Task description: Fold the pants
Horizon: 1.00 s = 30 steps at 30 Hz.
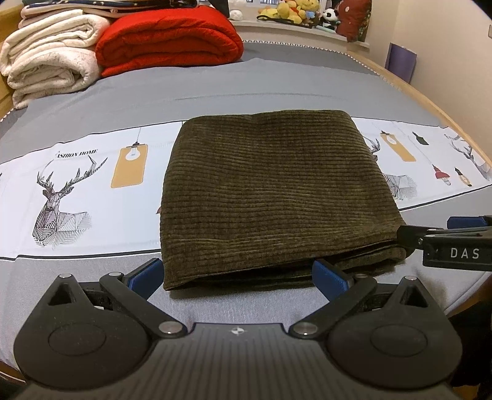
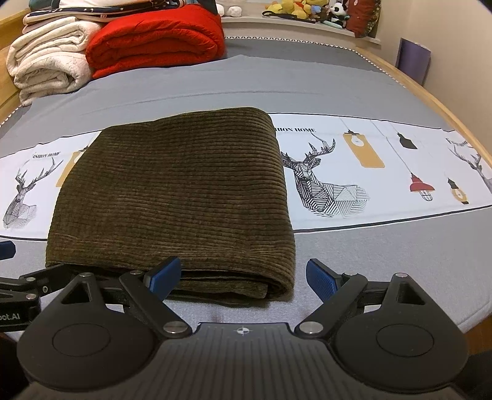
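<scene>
1. The folded pants (image 1: 270, 197) lie on the bed (image 1: 215, 80), across its printed band.
2. Two blankets (image 1: 166, 40) sit side by side behind them, to the left.
3. Toys (image 1: 295, 12) line the shelf beyond the bed.
4. Both grippers, the left gripper (image 1: 236, 274) and the right gripper (image 2: 243, 277), sit at the pants' near edge.

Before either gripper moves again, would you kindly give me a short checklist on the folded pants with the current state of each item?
1. Pants folded into a compact rectangle on the bed: ok.
2. Left gripper open, holding nothing: ok.
3. Right gripper open, holding nothing: ok.
4. Near edge layers aligned: not ok, lower layers stick out past the top one at the near right corner.
5. Clear of the red blanket and white blanket: ok, both lie well behind.
6. Waistband and hems tucked evenly inside: cannot tell, hidden in the fold.
</scene>
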Tool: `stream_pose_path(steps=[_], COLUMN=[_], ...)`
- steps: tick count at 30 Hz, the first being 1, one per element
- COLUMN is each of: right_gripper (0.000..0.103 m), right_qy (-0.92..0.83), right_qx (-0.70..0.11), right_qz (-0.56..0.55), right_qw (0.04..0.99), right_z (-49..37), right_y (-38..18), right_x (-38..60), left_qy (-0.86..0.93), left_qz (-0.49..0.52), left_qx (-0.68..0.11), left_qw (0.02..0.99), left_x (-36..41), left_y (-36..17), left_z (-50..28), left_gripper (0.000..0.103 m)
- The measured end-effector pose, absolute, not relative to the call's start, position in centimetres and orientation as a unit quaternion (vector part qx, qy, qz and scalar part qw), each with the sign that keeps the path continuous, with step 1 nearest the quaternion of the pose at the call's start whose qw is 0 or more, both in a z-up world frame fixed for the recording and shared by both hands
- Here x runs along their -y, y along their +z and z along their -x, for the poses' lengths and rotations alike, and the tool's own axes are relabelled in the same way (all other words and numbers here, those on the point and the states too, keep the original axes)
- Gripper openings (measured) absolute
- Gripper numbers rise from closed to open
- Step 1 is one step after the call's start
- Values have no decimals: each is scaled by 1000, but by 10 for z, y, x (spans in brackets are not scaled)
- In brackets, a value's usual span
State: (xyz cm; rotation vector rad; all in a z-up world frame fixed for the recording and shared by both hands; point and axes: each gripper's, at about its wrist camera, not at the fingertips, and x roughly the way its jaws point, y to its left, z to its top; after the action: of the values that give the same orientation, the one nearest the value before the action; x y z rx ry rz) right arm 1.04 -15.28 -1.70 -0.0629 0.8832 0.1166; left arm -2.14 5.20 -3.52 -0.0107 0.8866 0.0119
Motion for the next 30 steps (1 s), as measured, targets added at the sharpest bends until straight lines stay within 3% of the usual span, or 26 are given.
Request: stream_pose_path(steps=[30], right_gripper=[90], right_qy=[61], right_qx=[-430], right_qz=[30], right_qw=[900], right_z=[-12], right_y=[-19], right_x=[151], left_qy=[5], left_qz=[-3], left_qx=[-432], left_qw=[902], left_x=[-52], left_y=[-38], left_z=[22], left_gripper=[103])
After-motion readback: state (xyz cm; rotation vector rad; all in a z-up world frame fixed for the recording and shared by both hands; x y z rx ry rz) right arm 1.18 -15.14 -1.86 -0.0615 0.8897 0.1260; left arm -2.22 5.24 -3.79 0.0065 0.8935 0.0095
